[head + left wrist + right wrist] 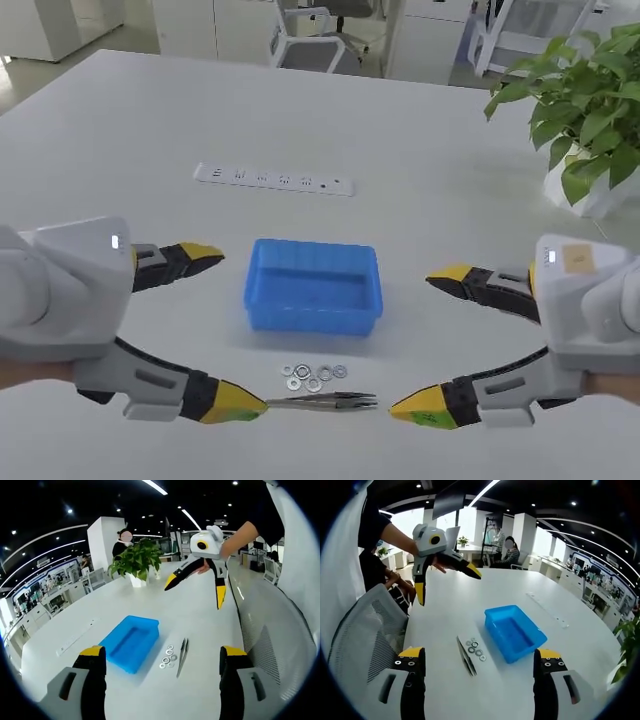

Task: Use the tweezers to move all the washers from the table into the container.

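While the left gripper [243, 330] and right gripper [410, 343] hold fingers [235, 400] spread, the tweezers [325, 401] lie crosswise.

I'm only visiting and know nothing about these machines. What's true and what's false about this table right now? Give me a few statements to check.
1. The washers lie inside the blue container. False: they lie on the table, in front of it.
2. The tweezers lie on the table beside the washers. True.
3. The left gripper is shut on the tweezers. False: it is open and holds nothing, like the right gripper.
4. A power strip lies beyond the container. True.
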